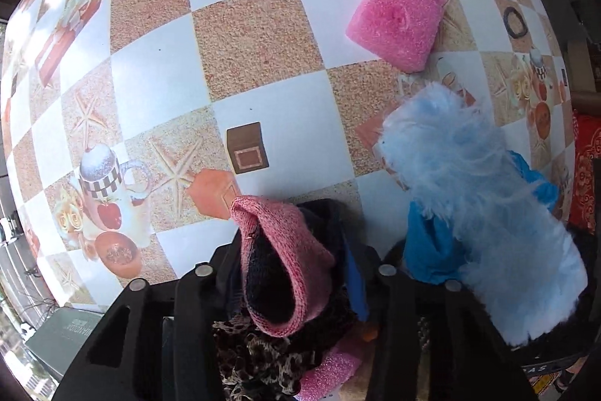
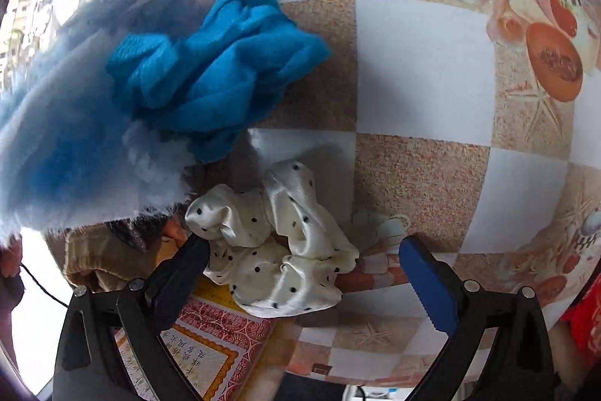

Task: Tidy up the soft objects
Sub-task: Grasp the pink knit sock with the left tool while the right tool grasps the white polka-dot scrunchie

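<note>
Left gripper [image 1: 296,273] is pinching the sock [image 1: 278,273]; right gripper [image 2: 304,273], fingers spread, is straddling the scrunchie [image 2: 278,250]. Next: closing on it.

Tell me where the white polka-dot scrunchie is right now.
In the right wrist view, the white polka-dot scrunchie lies on the table between the right gripper's open fingers, just below the blue cloth.
</note>
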A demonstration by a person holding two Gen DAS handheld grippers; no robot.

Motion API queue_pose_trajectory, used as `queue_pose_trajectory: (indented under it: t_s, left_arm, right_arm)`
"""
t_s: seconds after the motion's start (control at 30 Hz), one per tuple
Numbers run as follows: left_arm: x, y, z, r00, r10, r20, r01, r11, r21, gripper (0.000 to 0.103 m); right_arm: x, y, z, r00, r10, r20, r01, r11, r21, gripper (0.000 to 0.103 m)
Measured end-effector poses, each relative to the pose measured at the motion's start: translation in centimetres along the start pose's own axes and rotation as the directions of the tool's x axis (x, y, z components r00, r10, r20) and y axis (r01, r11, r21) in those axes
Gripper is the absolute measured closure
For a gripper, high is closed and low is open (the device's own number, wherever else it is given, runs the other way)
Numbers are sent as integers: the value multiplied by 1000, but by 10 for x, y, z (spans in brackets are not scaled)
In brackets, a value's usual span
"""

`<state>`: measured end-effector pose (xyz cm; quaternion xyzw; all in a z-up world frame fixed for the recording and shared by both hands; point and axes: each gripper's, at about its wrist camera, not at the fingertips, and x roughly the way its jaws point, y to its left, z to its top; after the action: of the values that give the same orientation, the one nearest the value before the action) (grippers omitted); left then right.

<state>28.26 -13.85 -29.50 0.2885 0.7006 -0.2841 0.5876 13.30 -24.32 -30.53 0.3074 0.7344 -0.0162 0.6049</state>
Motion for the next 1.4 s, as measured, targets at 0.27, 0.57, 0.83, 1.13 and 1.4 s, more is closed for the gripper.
queue_pose_trajectory:
  t_s: [0.27, 0.57, 0.83, 1.13, 1.4]
  left_arm:
    - [-33, 15, -3, 994, -41, 100, 47, 998, -51, 78]
    - [-92, 19, -28, 970, -57, 236, 75, 995, -66, 78]
    - [-118, -59, -33, 949, -86, 302, 69, 995, 65, 78]
    - [-135, -137, -43, 936, -117, 332, 53, 979, 197, 78]
    - [-142, -206, -78, 934, -134, 331, 20, 945, 327, 78]
  right_arm:
    - [-25, -3, -20, 991, 70, 113, -68, 997, -26, 72]
    - [-69, -48, -72, 954, 151, 258, -174, 982, 70, 72]
    - [-103, -73, -90, 930, 146, 336, -197, 973, 123, 72]
    - [-124, -98, -136, 894, 115, 433, -216, 958, 191, 71]
    - [-127, -123, -174, 877, 76, 474, -218, 943, 253, 71]
